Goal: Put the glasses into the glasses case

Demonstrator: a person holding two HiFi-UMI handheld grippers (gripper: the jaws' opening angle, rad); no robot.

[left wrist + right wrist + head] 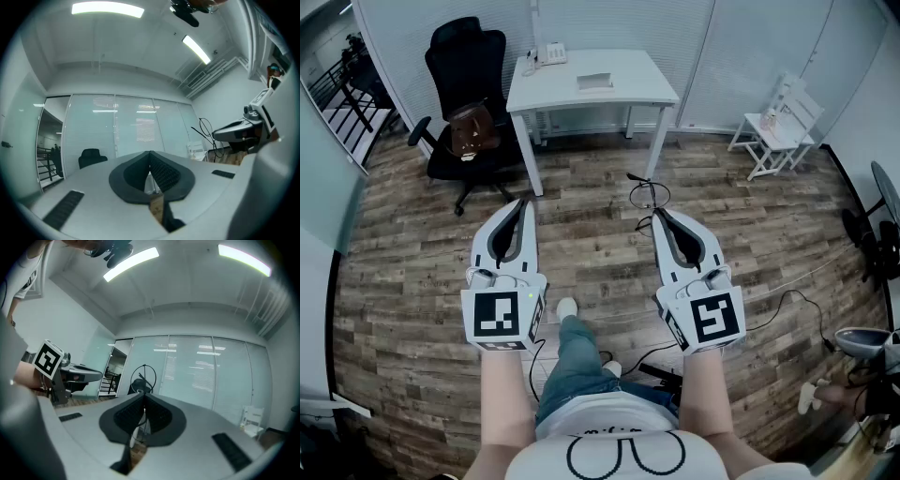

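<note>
Two grippers (525,202) (657,215), one pair of glasses (655,195)

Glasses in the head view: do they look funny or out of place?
The glasses hang in mid-air over the floor, pinched by their thin frame in the right gripper, well short of the white table.

White shells on left gripper (523,204) and right gripper (657,216), black ribbed lining inside jaws. Black-on-white square markers (500,316) at rear of both. Glasses (649,193): thin black wire rims. Floor (581,202): brown-grey wood planks, mixed tones. Table (623,70) at 12 o'clock: white. Office chair (459,56) at 11: black, brown bag (472,131) on seat. Small chair (778,127) at 2: white. Jeans (572,361) blue; shirt (609,450) white, black line print.
</note>
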